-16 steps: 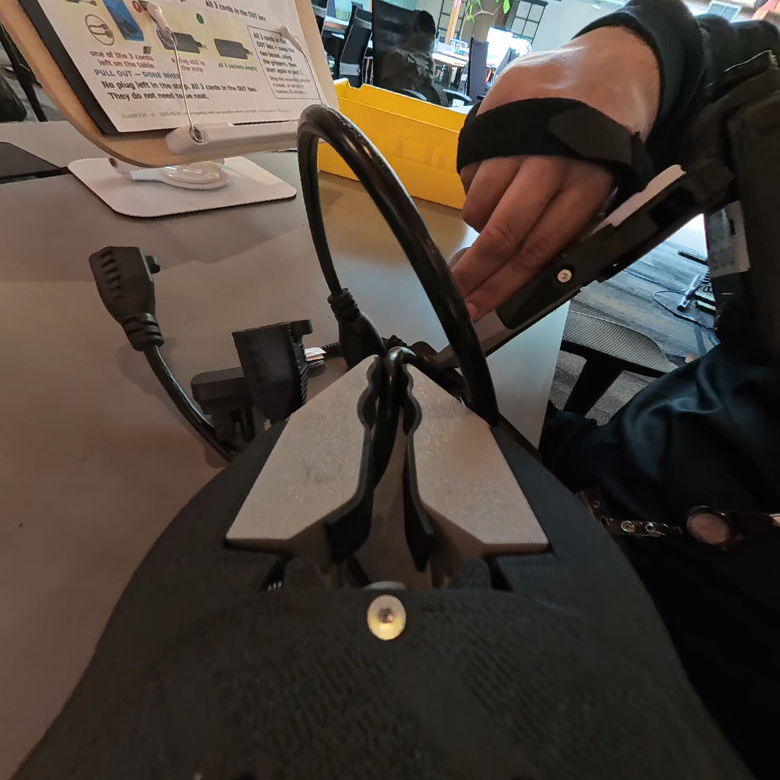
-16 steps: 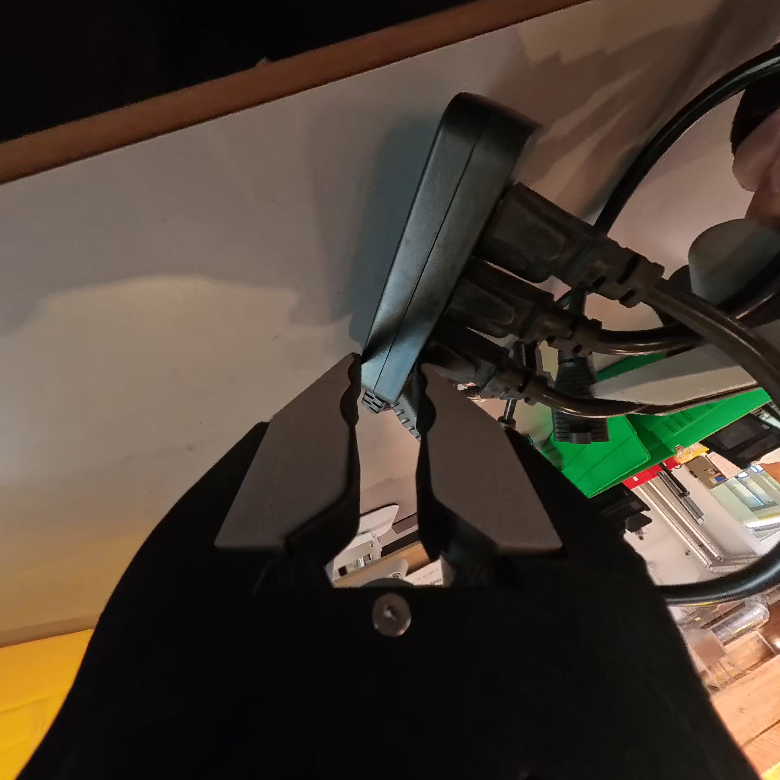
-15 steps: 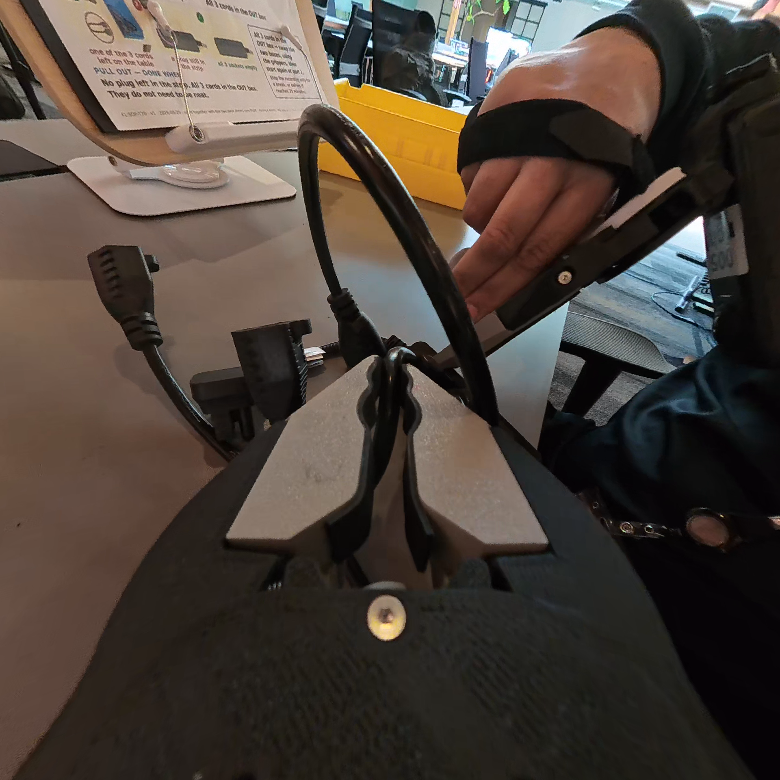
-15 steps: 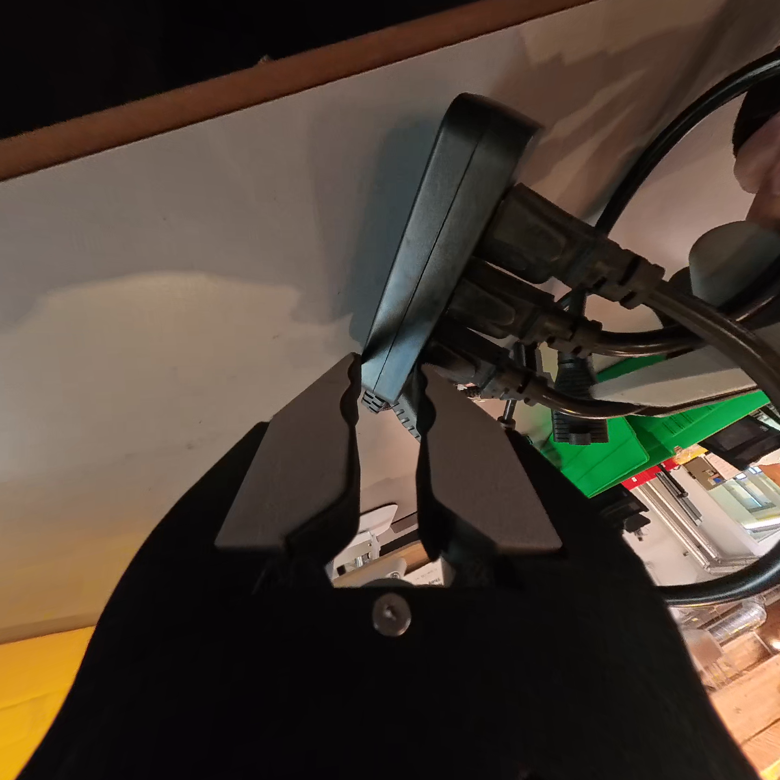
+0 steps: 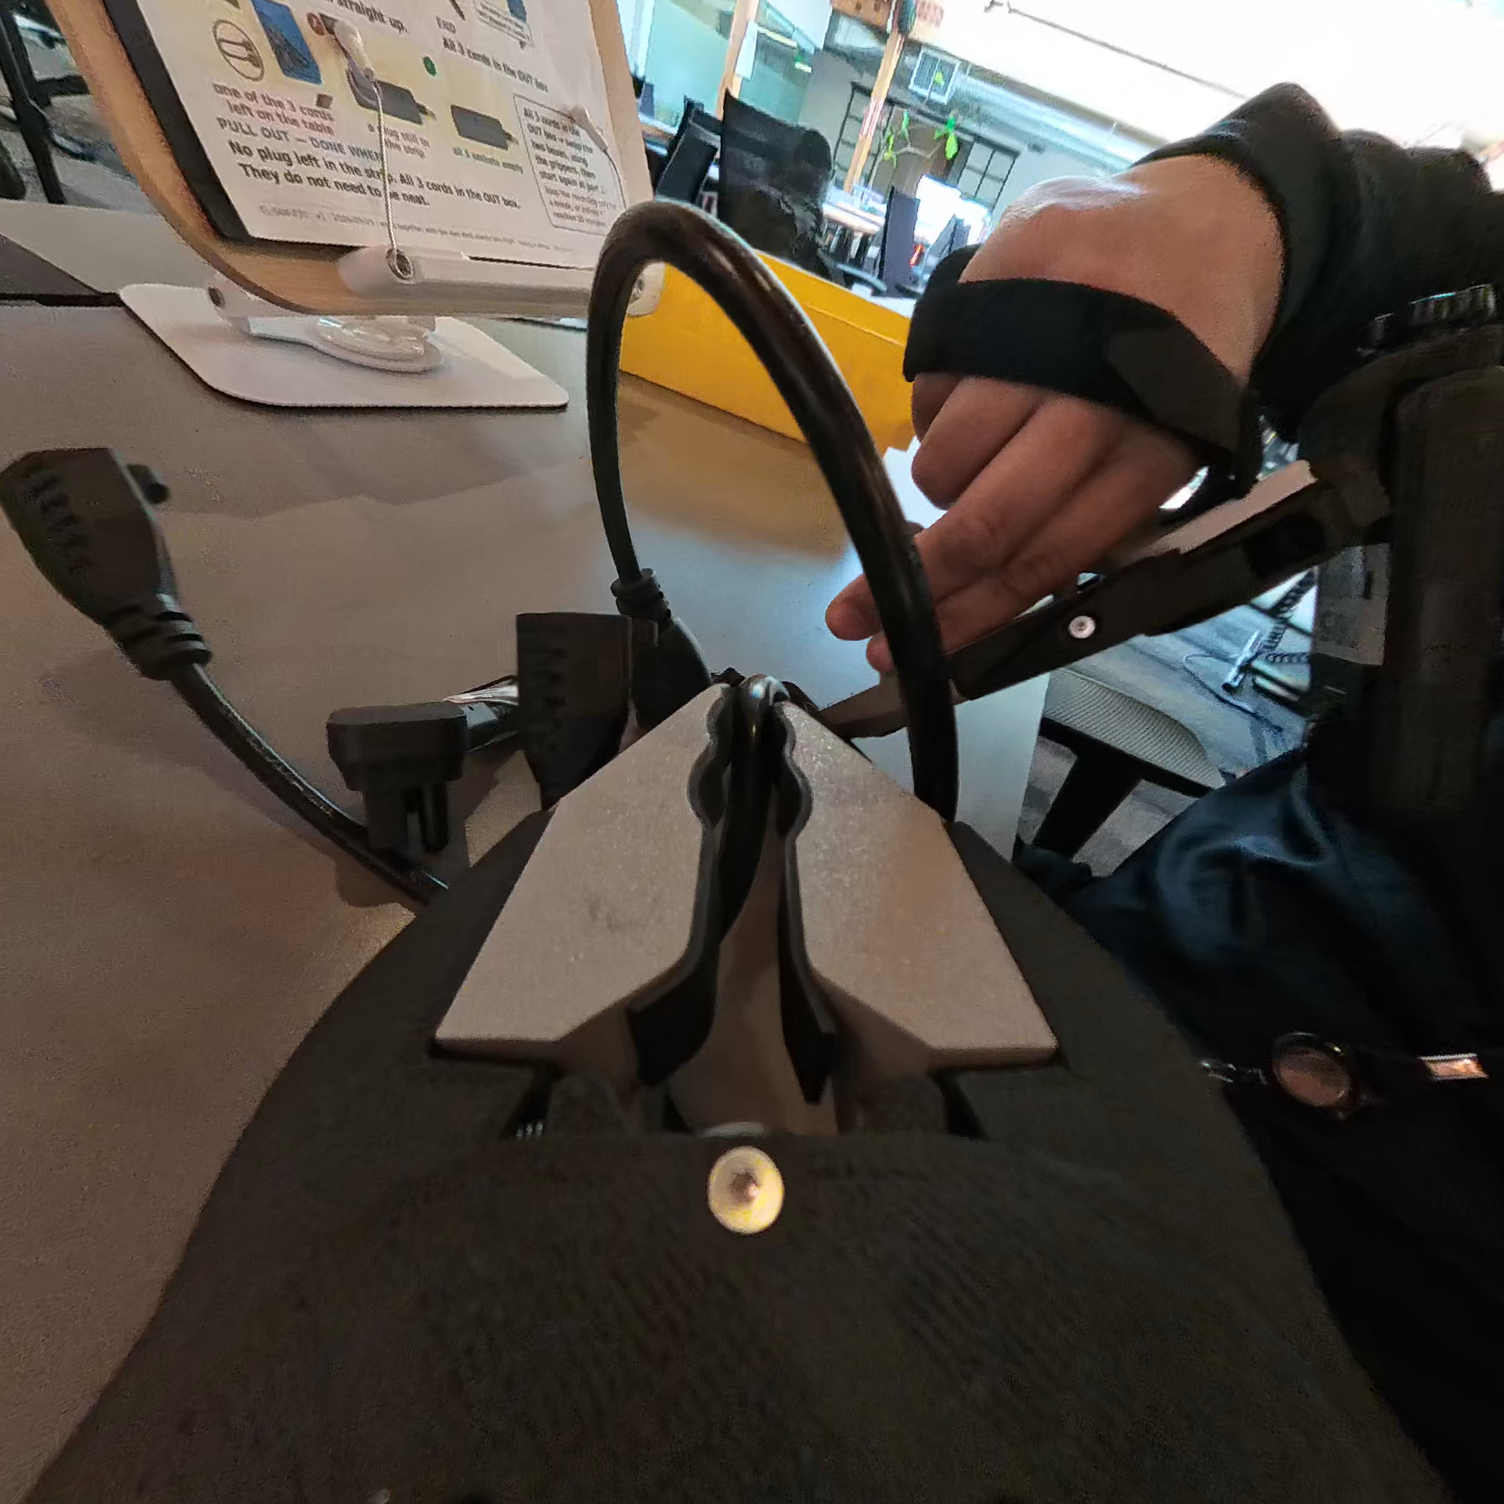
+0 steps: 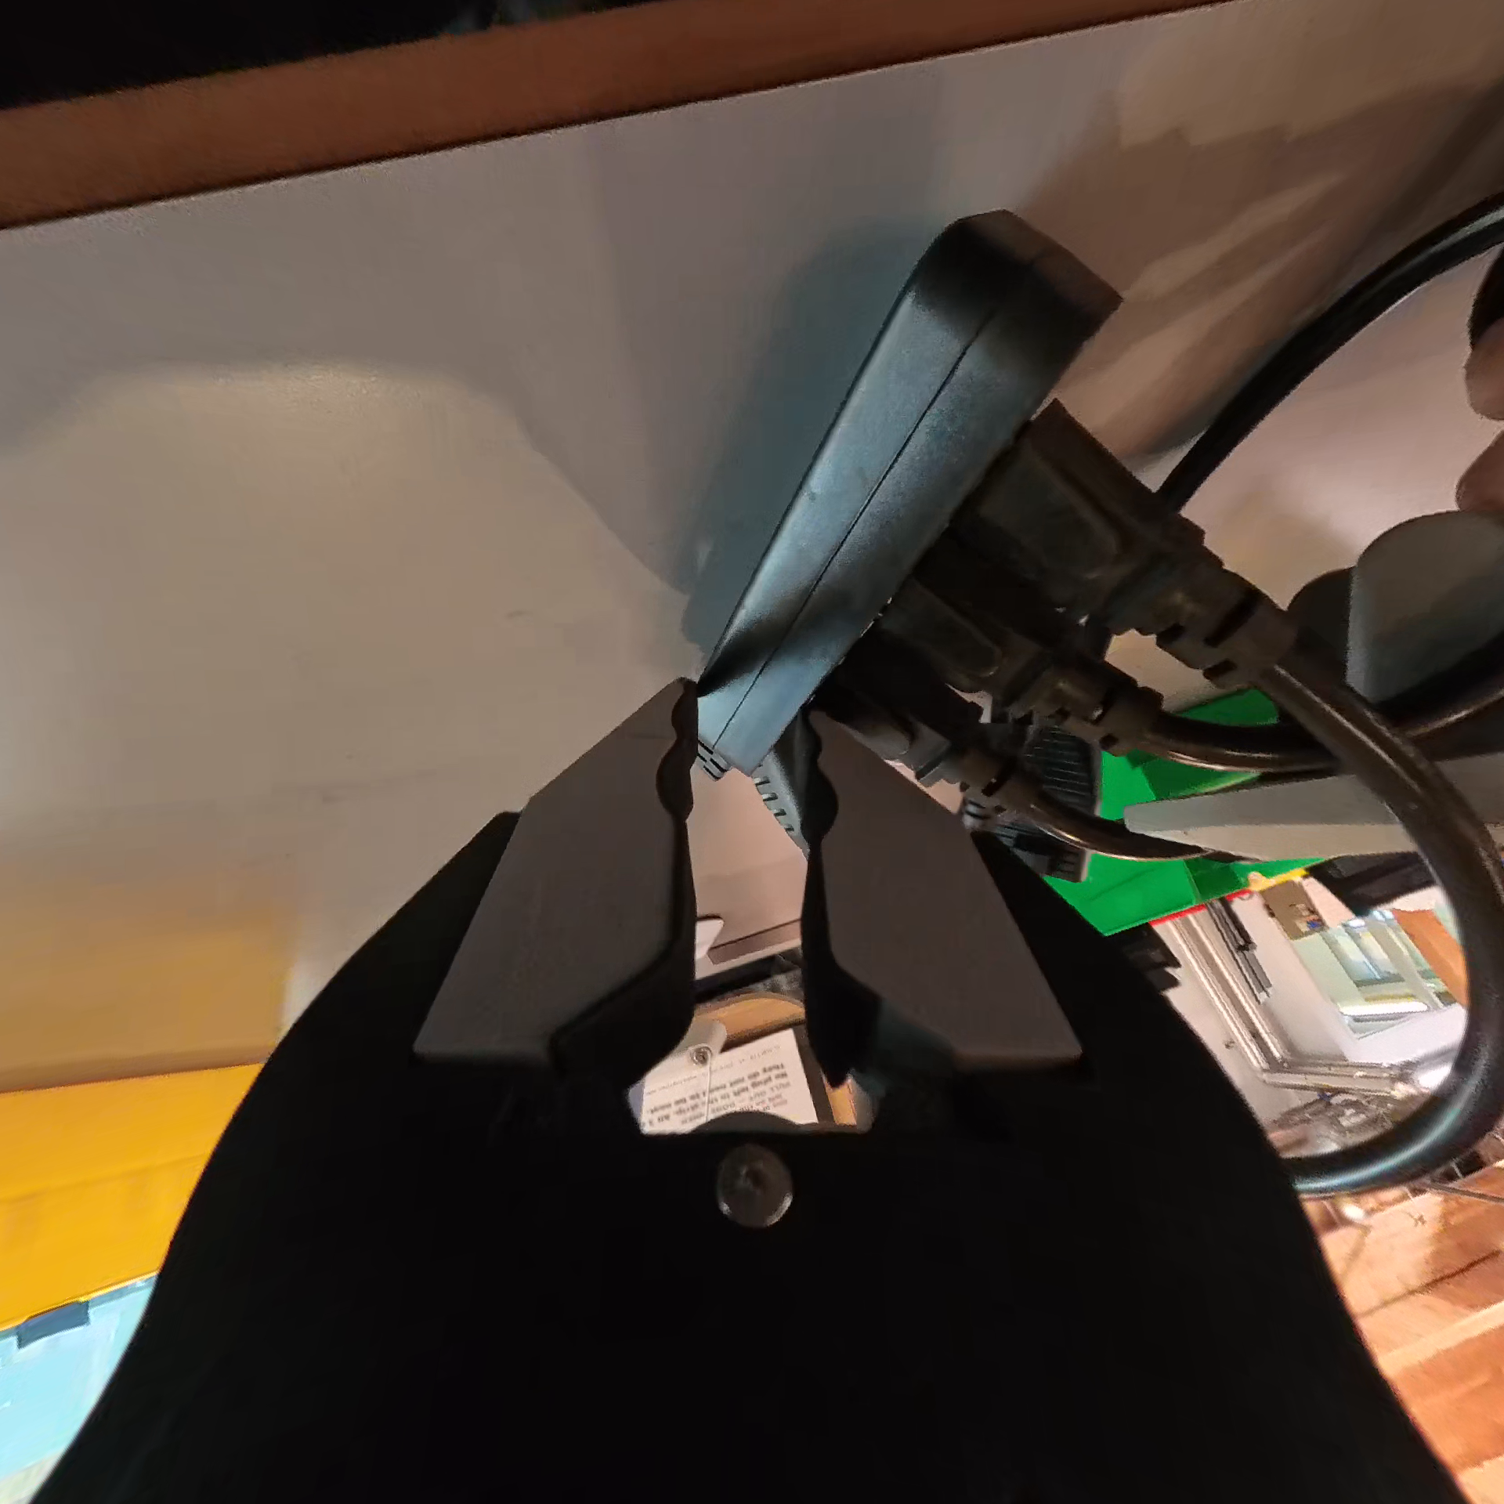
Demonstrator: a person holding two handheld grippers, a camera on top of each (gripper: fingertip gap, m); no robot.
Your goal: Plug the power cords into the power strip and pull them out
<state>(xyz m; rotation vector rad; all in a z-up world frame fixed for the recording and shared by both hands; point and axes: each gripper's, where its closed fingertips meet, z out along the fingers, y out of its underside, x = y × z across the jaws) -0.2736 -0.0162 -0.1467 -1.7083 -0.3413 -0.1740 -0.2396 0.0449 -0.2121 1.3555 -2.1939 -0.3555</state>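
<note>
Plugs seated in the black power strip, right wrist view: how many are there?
3, stacked along the power strip: top, middle, bottom, beside the right gripper's fingertip. Others may be hidden.

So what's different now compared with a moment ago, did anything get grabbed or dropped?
Nothing was taken hold of or let go. The left gripper stays shut on a thin black cord, and the right gripper still clamps the end of the black power strip, plugs still seated. Only the views shifted slightly.
</note>
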